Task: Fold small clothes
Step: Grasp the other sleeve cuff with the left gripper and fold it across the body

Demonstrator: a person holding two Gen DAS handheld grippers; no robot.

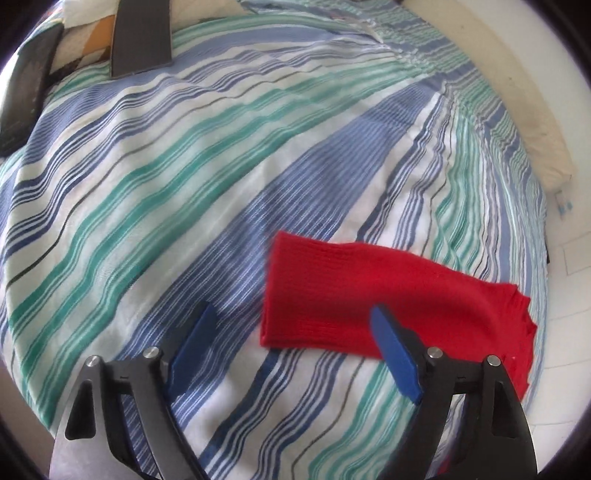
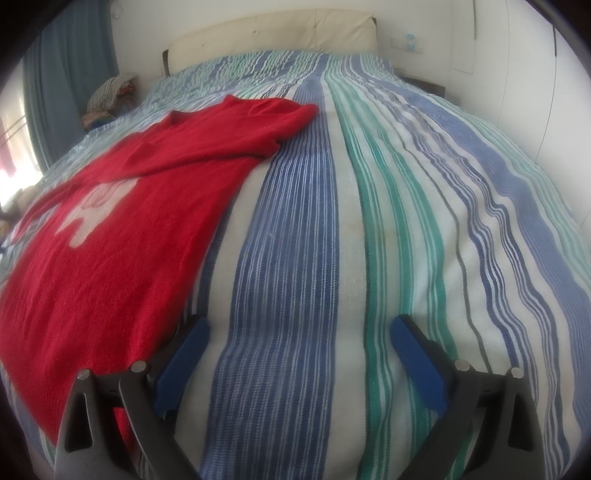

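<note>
A small red knit sweater (image 2: 122, 206) with a pale figure on its front lies flat on the striped bedspread (image 2: 332, 221), at the left of the right wrist view. One sleeve (image 1: 354, 291) shows in the left wrist view, stretched out to the right. My left gripper (image 1: 295, 317) is open and empty, low over the bed, its right finger (image 1: 395, 354) over the sleeve's near edge. My right gripper (image 2: 299, 332) is open and empty over bare bedspread, just right of the sweater's hem.
A cream headboard (image 2: 273, 33) and white wall stand at the far end. A pile of clothes (image 2: 110, 92) sits by a blue curtain at the far left. Two dark flat objects (image 1: 142, 35) lie on the bed beyond the left gripper.
</note>
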